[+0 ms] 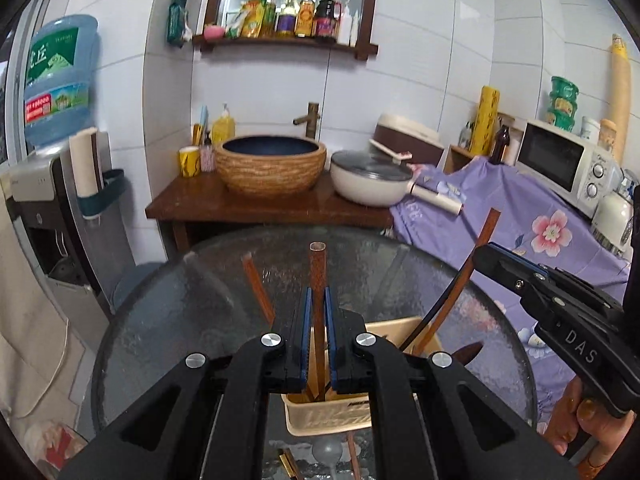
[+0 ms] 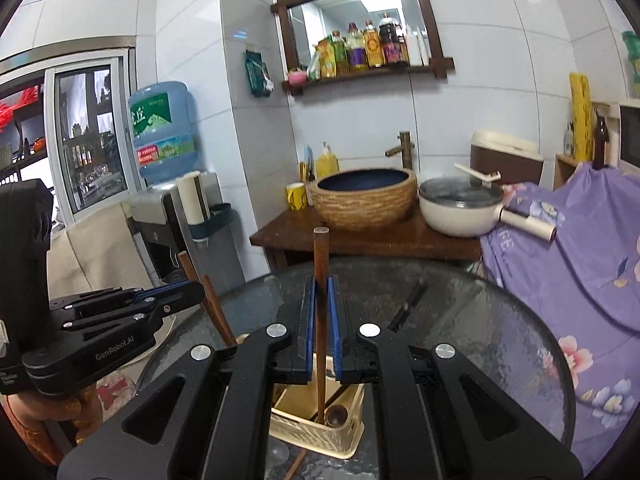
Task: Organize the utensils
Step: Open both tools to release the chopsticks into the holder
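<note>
Right wrist view: wooden utensil (image 2: 321,280) upright, lower end in basket (image 2: 316,436).

A woven basin (image 1: 271,168) sits beside a lidded white pot (image 1: 370,178).

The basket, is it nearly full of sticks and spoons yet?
Partly. The basket already holds several utensils. Each gripper, left and right, grips a wooden handle standing in it. A few pieces remain on the table.
</note>
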